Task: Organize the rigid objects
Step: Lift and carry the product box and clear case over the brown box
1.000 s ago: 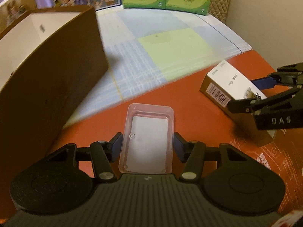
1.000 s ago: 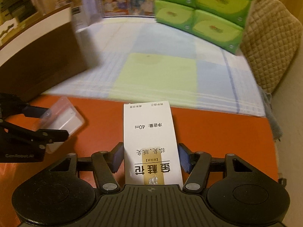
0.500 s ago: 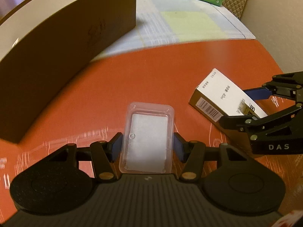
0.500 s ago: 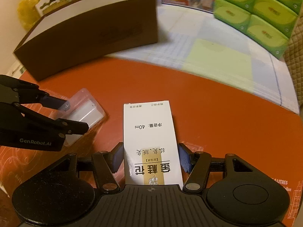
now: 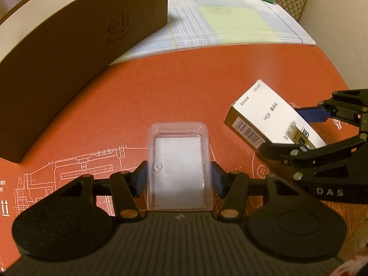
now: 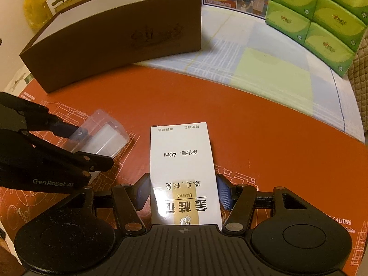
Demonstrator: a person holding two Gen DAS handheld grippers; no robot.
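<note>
My left gripper (image 5: 179, 177) is shut on a clear plastic case (image 5: 178, 161), its blue pads pressing the case's long sides over the orange mat (image 5: 161, 92). My right gripper (image 6: 183, 192) is shut on a white carton (image 6: 181, 156) with printed text and a gold label. In the left wrist view the carton (image 5: 271, 119) and right gripper (image 5: 289, 131) sit to the right. The right wrist view shows the case (image 6: 103, 138) in the left gripper (image 6: 89, 145) at the left. An open brown box (image 6: 115, 41) with a white inside stands beyond them, to the left.
A checked blue, green and white cloth (image 6: 264, 64) lies past the mat's far edge. Green tissue packs (image 6: 310, 18) are stacked at the back right, with a quilted cushion (image 6: 361, 69) beside them. A wall (image 5: 340, 23) bounds the right side.
Both grippers, each still holding its object, have drawn back from the checked cloth to over the orange mat. The brown box now lies farther ahead. Little has shifted in the last half second.
</note>
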